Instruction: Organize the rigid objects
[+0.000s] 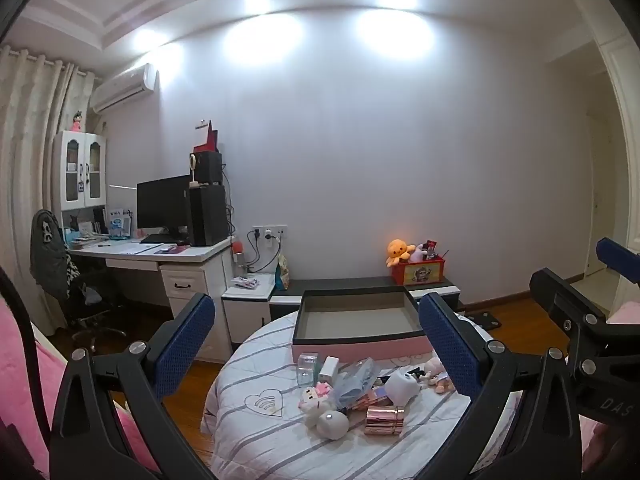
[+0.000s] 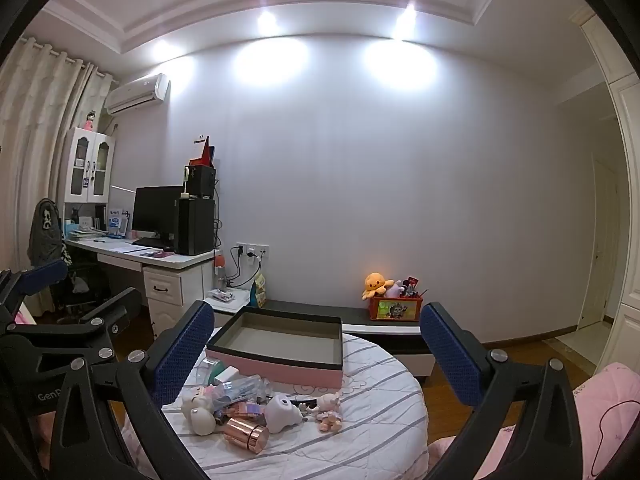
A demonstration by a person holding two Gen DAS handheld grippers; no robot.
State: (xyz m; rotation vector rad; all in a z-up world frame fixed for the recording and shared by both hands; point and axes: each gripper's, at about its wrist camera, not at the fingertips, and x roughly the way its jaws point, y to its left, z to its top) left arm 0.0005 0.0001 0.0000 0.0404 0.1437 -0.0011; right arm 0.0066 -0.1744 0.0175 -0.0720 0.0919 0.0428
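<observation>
- Currently I hold both grippers level above the near edge of a round table (image 1: 256, 432) covered by a striped white cloth.
- Left gripper (image 1: 316, 344): jaws fully released, nothing between the blue pads (image 1: 184, 344).
- Right gripper (image 2: 316, 356): jaws fully released, nothing grasped; it also shows at the right edge of the left wrist view.
- An empty pink tray with a black rim (image 1: 356, 346) sits on the far half of the table.
- The loose objects lie in a pile just in front of the tray: a rose-gold metallic cylinder (image 2: 246, 434) on its side nearest me, a white rounded device (image 2: 282, 408), a white plush toy (image 1: 324, 416), a clear plastic box (image 1: 308, 368), a white charger block (image 1: 329, 369) and small pink figurines (image 2: 330, 410).
- No pad touches any object.
- Beyond the table I see a desk with a monitor (image 1: 162, 204) and a red toy box (image 1: 418, 272) on a low bench.
</observation>
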